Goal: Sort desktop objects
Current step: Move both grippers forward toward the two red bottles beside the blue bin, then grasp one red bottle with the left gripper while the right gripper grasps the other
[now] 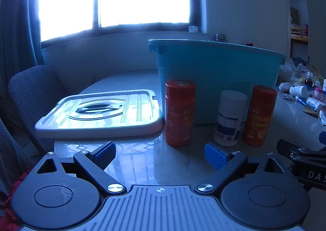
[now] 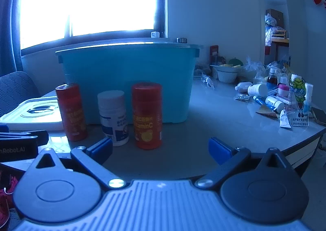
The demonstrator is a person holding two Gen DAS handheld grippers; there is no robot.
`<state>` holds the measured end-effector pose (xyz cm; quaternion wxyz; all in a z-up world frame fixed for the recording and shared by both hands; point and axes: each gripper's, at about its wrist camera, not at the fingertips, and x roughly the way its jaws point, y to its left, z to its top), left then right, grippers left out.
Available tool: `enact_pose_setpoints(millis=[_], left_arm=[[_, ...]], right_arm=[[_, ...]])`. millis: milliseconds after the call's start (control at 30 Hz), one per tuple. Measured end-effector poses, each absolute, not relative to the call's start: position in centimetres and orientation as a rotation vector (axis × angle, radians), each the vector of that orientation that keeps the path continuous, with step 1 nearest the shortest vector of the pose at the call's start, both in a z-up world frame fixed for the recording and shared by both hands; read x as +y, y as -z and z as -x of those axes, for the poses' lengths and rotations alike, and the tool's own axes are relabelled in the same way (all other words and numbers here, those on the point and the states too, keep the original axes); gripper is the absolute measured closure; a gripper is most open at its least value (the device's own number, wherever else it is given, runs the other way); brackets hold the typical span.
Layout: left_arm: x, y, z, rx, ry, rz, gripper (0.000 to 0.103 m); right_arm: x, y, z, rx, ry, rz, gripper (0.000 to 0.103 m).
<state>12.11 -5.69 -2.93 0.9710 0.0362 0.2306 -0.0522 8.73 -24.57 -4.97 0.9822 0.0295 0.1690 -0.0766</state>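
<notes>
Three bottles stand in a row in front of a teal storage bin (image 1: 216, 72): a left orange vitamin bottle (image 1: 179, 112), a white bottle (image 1: 230, 117) and a right orange Vitamin C bottle (image 1: 259, 114). My left gripper (image 1: 160, 156) is open and empty, a little in front of the left orange bottle. In the right wrist view the same left orange bottle (image 2: 71, 111), white bottle (image 2: 113, 117), right orange bottle (image 2: 147, 114) and bin (image 2: 130, 72) show. My right gripper (image 2: 161, 149) is open and empty, just in front of the right orange bottle.
The bin's white lid (image 1: 101, 111) lies flat to the left of the bottles. A clutter of small bottles, tubes and packets (image 2: 271, 96) covers the table's right side. A grey chair (image 1: 34, 96) stands at the left. The right gripper's body (image 1: 305, 161) shows at the left view's right edge.
</notes>
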Motion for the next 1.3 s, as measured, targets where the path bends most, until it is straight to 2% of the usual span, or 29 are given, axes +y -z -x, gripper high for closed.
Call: enact_pose_setpoints(millis=[1100, 1233, 1267, 1300], left_arm=[[-7.4, 5.9, -20.2, 0.433, 0.147, -0.068, 0.008], [-7.8, 6.2, -21.1, 0.423, 0.164, -0.054, 0.01], [-7.9, 6.1, -21.2, 0.415, 0.177, -0.046, 0.02], [-8.1, 6.0, -21.3, 0.411, 0.187, -0.052, 0.054]], right_arm=[[-24.9, 7.1, -16.4, 0.333, 0.175, -0.049, 0.003], [-25.0, 7.2, -17.5, 0.329, 0.195, -0.046, 0.003], [-25.0, 7.3, -17.9, 0.333, 0.203, -0.038, 0.005], [-25.1, 7.3, -18.3, 0.341, 0.19, -0.034, 0.023]])
